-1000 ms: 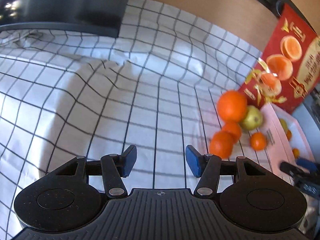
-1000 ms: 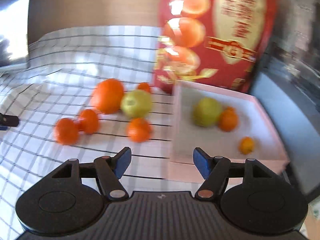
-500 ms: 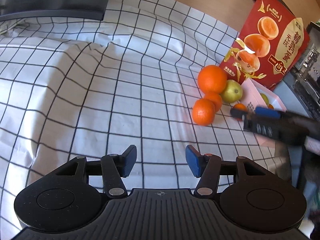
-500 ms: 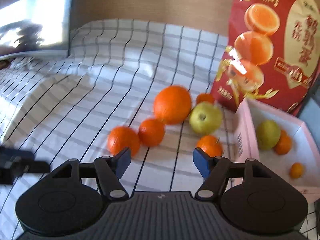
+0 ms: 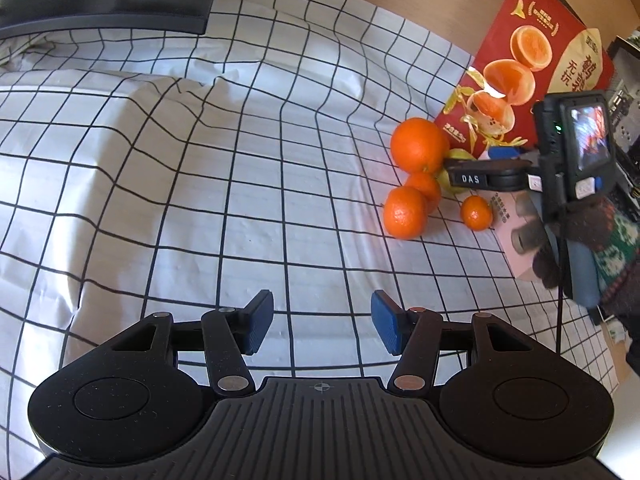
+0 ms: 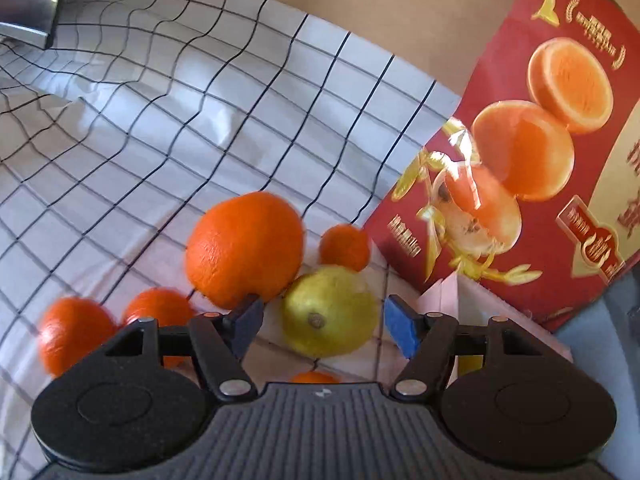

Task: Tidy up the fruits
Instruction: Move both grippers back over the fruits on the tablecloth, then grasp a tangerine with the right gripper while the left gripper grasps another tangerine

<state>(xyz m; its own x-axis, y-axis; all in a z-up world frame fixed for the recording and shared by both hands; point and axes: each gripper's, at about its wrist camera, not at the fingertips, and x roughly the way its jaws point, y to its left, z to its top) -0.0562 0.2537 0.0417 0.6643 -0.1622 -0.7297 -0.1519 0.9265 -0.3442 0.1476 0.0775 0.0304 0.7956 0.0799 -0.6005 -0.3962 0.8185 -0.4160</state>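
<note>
Hovering over bare checked cloth (image 5: 200,200), the left gripper (image 5: 322,322) stands open, nothing between its pads. Further right, the right gripper (image 6: 322,322) is closing — a yellow-green fruit (image 6: 330,312) sits between its pads, untouched — beside the big orange (image 6: 244,248), near the pink box (image 6: 448,292).

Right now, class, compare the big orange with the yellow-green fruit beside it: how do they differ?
The big orange is deep orange; the yellow-green fruit is pale yellow-green. The big orange looks larger. The yellow-green fruit sits between the right gripper's closing jaws; the big orange lies outside them. Both are round and rest on the checked cloth.
</note>
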